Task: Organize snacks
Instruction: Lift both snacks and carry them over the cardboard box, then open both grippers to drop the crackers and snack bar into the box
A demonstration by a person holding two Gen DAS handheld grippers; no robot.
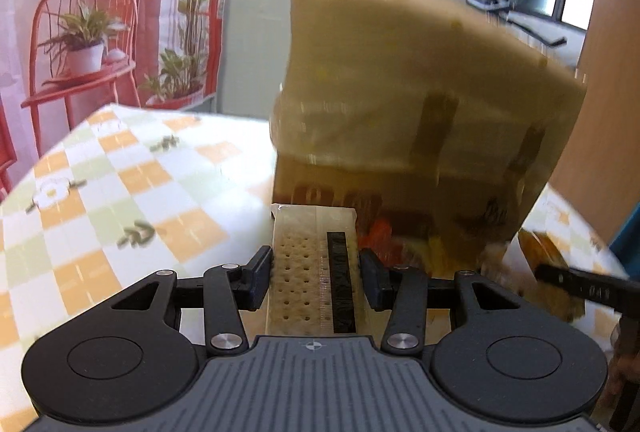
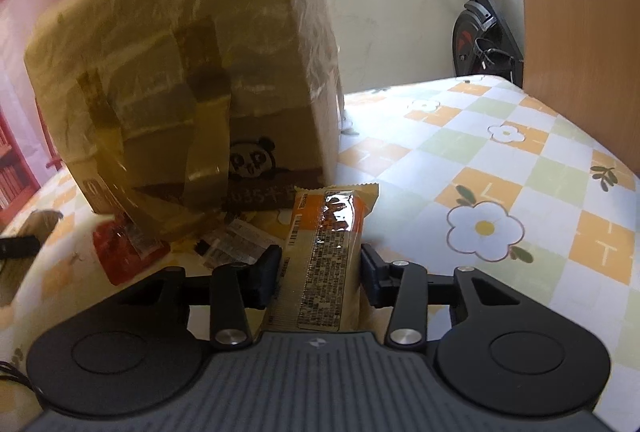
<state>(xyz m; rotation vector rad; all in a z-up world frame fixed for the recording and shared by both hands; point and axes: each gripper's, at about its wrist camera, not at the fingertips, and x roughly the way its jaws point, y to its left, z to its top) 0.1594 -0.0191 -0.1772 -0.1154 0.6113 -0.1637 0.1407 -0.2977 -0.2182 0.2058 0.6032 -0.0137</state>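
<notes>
Holding a cracker pack point(image 1: 312, 272) pinched in my left gripper point(image 1: 316, 282) and a snack bar point(image 2: 328, 256) in my right gripper point(image 2: 320, 280), I am keeping both off the tabletop point(image 2: 500, 168) before the box point(image 2: 180, 72), probably for sorting.

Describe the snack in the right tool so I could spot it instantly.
Find the big taped cardboard box on the checked tablecloth. In front of it, the right tool grips an orange-and-cream packet with a dense printed label, unlike the red wrapper lying flat beside it.
</notes>
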